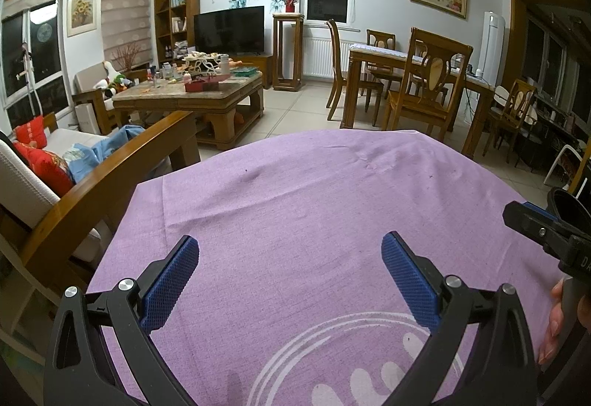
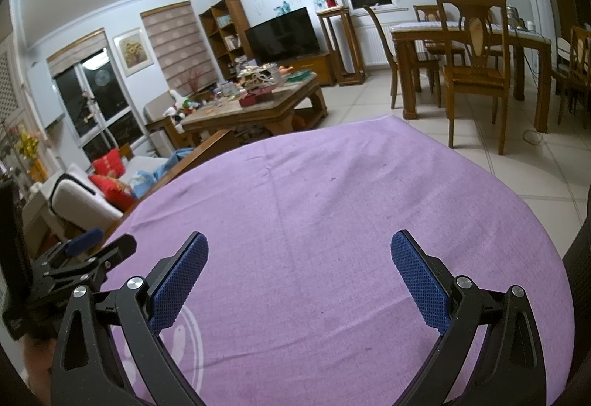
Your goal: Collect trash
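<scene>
Left wrist view: left gripper (image 1: 290, 258) spread wide over purple cloth (image 1: 314, 192); right gripper (image 2: 299, 256) likewise agape, both empty

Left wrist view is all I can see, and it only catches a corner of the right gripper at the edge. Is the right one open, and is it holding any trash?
Observer: The right gripper is open, its jaws wide apart, with only the purple tablecloth showing between them.
Operator: Any trash on the cloth's right side, past my frame?
Observer: None that I can see; in the right wrist view the cloth is bare all the way to its right edge, where the tiled floor begins.
Operator: Anything on that floor?
Observer: A white cable lies on the tiles beside the nearest dining chair.
</scene>
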The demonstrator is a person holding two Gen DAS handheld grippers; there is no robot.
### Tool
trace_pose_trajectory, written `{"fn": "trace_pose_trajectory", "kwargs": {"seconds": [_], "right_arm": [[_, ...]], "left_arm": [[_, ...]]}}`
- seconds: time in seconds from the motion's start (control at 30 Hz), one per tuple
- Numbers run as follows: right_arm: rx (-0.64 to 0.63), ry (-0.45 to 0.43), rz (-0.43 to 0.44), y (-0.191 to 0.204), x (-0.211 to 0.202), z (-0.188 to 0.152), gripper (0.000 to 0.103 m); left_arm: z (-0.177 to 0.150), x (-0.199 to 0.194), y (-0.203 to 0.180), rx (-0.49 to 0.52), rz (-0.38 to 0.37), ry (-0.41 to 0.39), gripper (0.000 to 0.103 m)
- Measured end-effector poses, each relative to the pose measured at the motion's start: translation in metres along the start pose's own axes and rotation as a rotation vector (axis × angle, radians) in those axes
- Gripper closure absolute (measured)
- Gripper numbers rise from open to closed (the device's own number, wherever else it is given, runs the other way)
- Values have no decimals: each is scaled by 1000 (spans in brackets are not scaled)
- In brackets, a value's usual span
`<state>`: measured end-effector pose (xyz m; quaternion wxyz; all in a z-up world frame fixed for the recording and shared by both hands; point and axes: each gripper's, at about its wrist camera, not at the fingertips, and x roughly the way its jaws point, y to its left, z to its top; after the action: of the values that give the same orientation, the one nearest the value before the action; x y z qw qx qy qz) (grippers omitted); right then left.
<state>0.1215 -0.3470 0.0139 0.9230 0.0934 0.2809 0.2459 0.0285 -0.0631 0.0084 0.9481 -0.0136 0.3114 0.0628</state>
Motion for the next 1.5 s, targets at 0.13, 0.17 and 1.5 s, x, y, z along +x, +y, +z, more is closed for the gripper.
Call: {"fn": "trace_pose_trajectory", "kwargs": {"seconds": [0.13, 0.17, 1.5], "right_arm": [[0, 0, 0, 0, -1, 1, 5], [0, 1, 0, 0, -1, 1, 5], [4, 6, 2, -4, -5, 12, 5]], "left_arm": [[1, 0, 0, 1, 0, 0, 5], [1, 0, 0, 1, 0, 0, 5], [-6, -19, -17, -21, -12, -9, 5]]}}
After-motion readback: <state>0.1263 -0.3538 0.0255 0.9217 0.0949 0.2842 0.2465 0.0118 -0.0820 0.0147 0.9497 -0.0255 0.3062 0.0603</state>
